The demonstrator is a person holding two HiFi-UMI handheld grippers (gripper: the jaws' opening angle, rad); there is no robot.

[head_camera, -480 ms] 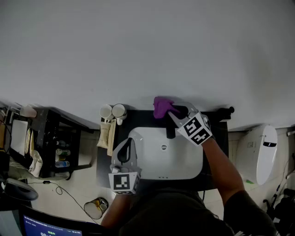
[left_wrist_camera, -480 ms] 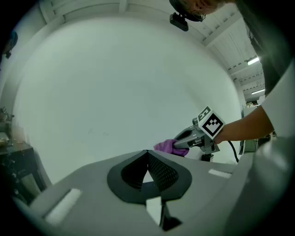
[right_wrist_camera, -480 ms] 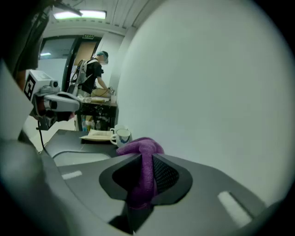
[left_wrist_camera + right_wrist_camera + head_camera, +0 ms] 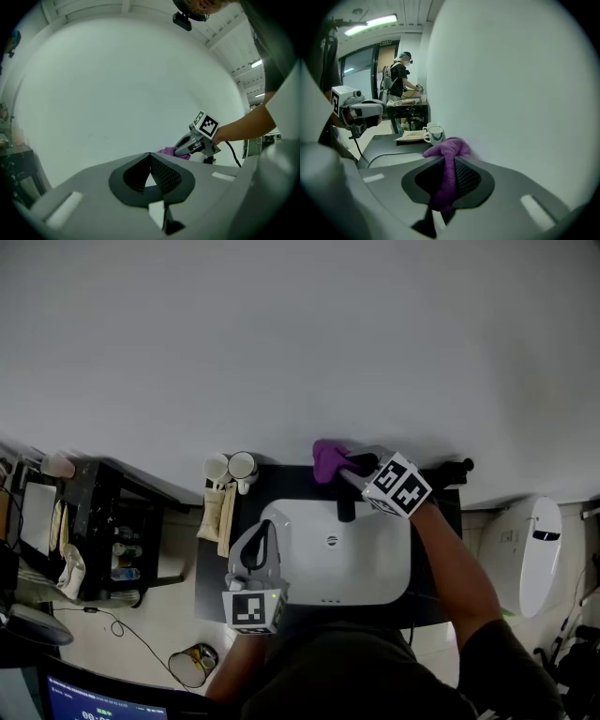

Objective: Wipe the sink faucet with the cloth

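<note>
We see the wall [image 4: 300, 352] close behind the faucet [image 4: 347, 510], so it's tight back there, and the right gripper [image 4: 345, 468] with its cloth [image 4: 328, 458] fills that gap. The basin [image 4: 375, 568] is open across the middle and right. The left gripper [image 4: 258, 538] hangs over its left edge. Mugs [image 4: 231, 466] block the back-left corner.

The cloth [image 4: 449, 161] looks soft and fuzzy, the sink [image 4: 292, 559] glossy white, the faucet [image 4: 346, 511] matt black
</note>
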